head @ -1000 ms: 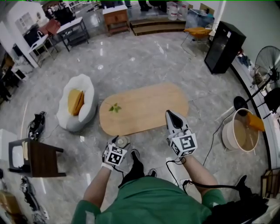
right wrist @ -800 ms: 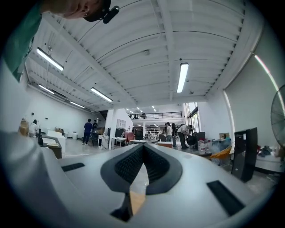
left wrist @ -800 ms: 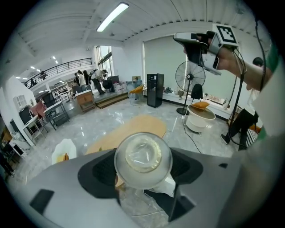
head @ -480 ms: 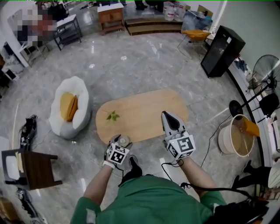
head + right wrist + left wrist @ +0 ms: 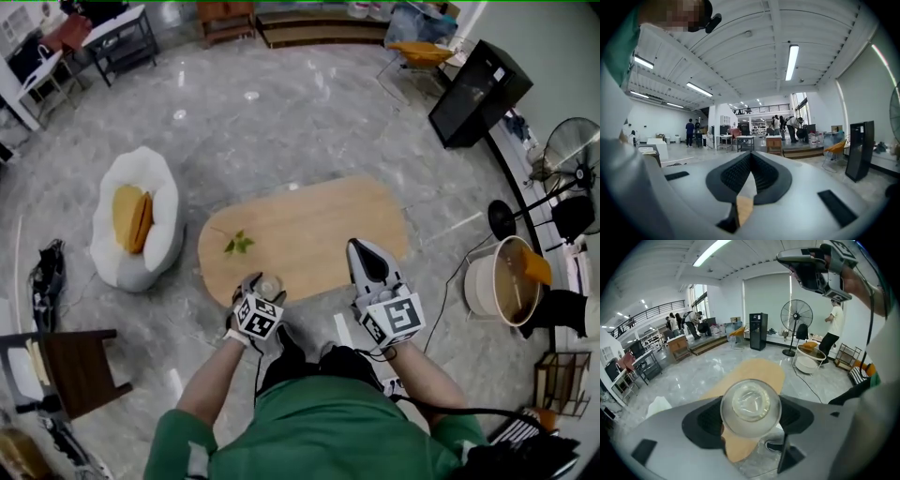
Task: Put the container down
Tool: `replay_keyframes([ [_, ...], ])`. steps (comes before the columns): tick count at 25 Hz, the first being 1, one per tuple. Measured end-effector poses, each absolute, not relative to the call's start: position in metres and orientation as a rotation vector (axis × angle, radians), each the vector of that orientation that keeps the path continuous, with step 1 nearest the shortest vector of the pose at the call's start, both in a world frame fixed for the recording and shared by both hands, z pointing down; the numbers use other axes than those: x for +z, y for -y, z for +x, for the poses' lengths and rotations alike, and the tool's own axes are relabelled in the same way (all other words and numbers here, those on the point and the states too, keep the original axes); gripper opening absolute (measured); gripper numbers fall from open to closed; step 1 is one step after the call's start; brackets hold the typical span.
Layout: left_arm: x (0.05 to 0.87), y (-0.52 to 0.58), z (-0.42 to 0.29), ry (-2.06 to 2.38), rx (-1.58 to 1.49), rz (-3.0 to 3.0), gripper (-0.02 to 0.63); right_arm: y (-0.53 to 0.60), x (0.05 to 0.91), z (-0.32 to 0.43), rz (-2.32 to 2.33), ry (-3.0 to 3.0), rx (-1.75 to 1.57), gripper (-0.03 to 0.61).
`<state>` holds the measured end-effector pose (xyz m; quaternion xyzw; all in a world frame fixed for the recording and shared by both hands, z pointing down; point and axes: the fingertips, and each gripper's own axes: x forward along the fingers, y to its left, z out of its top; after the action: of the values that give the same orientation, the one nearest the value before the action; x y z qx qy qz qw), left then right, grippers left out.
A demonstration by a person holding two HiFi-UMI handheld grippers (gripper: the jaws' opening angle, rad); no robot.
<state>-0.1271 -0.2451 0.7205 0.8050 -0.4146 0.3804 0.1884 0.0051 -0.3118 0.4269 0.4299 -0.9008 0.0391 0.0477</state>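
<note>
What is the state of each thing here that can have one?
Left gripper: jaws shut on the container.
Container: clear, held between the left jaws, not put down.
Right gripper: jaws together, empty.
Table: bears one green sprig.

no legible text, labels, brands, numbers or signs in any view, marker squares bear patterns only

A clear, glossy container is seen; the counter is matt light wood, the floor polished stone.
</note>
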Motion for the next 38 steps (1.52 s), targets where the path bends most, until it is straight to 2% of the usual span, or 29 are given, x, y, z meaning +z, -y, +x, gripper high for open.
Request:
replay_keyframes([
  [14, 0.803, 0.326, -0.108, 1.198, 1.123, 2.220, 0.342, 0.399, 0.534, 0.044, 1.324, 2.731, 0.200, 0.014],
  [25, 0.920, 0.372, -0.079, 1.123, 1.175, 2.193, 0.342, 0.429, 0.622, 0.086, 1.335, 2.634, 0.307, 0.014],
  [38, 1.041, 0.397, -0.066, 1.000, 1.275, 2.158, 0.342, 0.432, 0.719, 0.098, 1.283, 2.523, 0.458, 0.014],
])
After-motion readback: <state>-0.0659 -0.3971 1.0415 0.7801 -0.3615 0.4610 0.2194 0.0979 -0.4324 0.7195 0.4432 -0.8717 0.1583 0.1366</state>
